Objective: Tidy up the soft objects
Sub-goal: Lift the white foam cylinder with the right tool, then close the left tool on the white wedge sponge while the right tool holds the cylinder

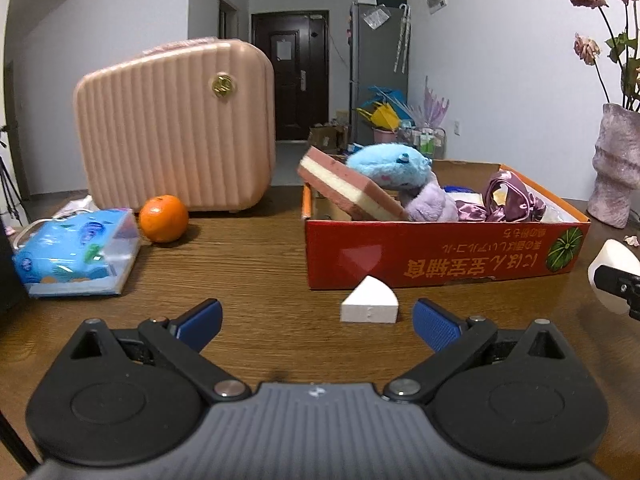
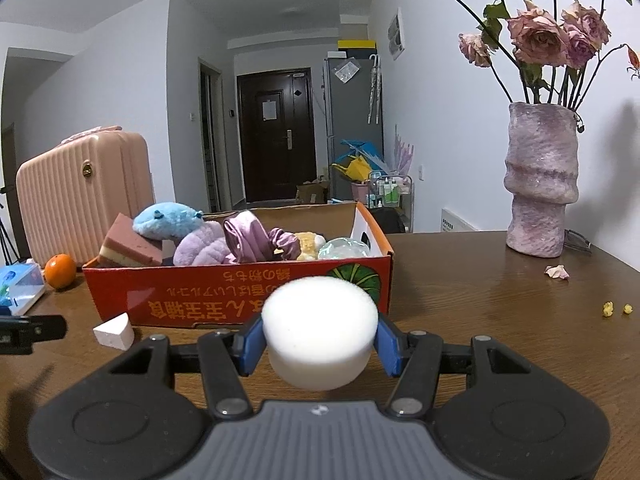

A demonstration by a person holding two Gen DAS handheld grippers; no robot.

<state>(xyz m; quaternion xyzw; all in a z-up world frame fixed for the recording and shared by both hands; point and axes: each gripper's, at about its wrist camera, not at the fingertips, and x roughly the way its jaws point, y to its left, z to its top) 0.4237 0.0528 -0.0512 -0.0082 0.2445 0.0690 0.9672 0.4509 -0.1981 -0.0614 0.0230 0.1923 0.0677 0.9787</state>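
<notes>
A round white foam puck [image 2: 320,338] is pinched by the right gripper [image 2: 318,346] before the red cardboard box [image 2: 240,300], the left gripper [image 1: 318,318] gaping empty; over-squeezed foam could spring free.

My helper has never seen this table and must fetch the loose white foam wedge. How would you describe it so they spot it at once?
Find the red cardboard box full of soft toys on the wooden table. Just in front of its printed long side lies the white foam wedge, alone on the wood. Unlike the round white sponge held in the right gripper, it is pie-slice shaped and ungripped.
</notes>
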